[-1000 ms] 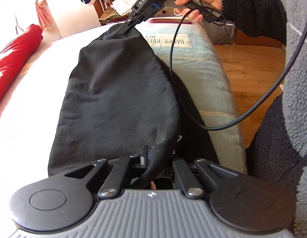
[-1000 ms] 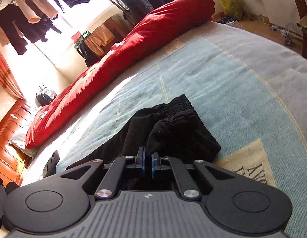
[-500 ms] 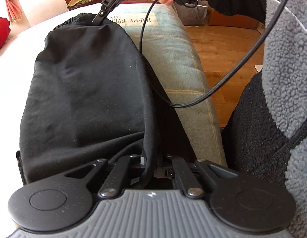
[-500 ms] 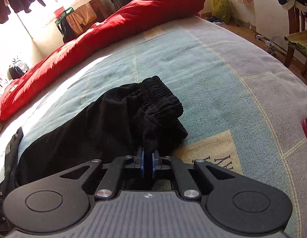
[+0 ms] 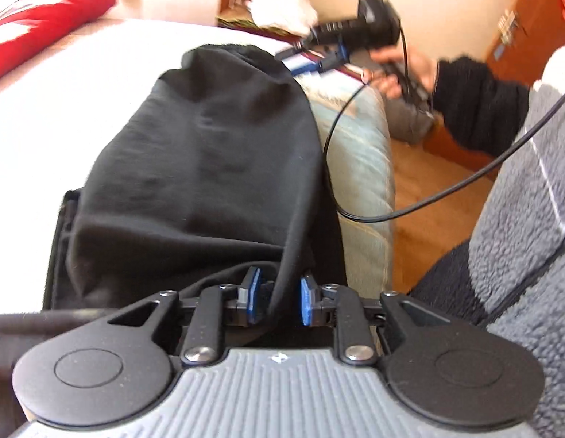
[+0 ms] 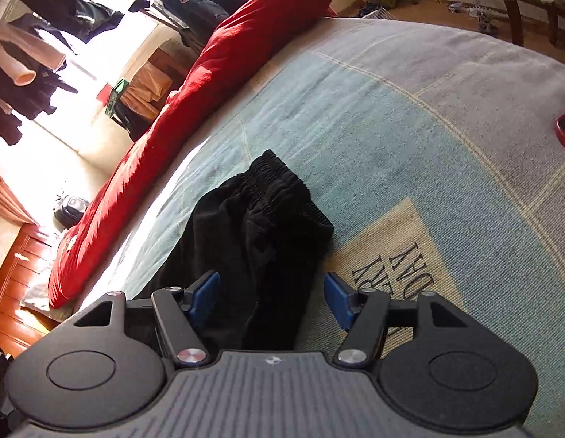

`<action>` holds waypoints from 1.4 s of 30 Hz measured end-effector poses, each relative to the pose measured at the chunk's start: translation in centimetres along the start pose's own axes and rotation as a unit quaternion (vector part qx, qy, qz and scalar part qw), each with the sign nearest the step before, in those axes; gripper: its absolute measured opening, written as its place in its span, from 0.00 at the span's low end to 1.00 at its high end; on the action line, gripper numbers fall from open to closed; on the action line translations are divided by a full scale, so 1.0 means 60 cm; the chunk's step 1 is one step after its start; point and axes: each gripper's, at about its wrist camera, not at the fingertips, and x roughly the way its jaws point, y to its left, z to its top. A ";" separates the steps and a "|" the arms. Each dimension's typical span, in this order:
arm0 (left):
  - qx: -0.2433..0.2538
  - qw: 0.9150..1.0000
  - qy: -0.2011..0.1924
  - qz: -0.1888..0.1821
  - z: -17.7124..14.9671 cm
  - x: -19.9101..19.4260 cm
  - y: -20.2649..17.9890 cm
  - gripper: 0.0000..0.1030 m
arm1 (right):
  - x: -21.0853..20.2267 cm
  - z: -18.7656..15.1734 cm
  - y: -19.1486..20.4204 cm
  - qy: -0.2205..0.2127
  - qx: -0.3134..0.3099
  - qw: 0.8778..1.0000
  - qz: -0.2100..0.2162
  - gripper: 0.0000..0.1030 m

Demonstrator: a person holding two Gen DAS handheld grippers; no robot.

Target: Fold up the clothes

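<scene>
Both grippers have just been opening. The left gripper stands slightly parted around a fold of the black trousers; the right gripper is spread wide – waistband (elastic, bunched) just ahead.

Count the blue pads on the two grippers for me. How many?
4. Two on the left gripper, either side of a fold of the black trousers; two on the right gripper, wide apart around the trousers' waistband end.

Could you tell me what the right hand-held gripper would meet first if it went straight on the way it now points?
Most likely the black trousers: the right hand-held gripper stands open with that cloth lying between its jaws, just ahead, on the blue blanket.
</scene>
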 end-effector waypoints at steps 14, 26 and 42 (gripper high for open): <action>0.315 0.939 0.074 0.119 -0.015 0.059 -0.097 0.29 | 0.004 -0.008 0.018 -0.014 0.002 1.000 -0.002 0.66; 0.343 0.918 0.174 0.091 -0.047 0.032 -0.113 0.01 | 0.013 0.001 0.022 -0.012 0.003 1.000 0.011 0.66; 0.248 0.950 0.172 0.082 -0.066 0.036 -0.088 0.03 | 0.086 0.019 -0.020 -0.034 0.102 0.991 0.076 0.88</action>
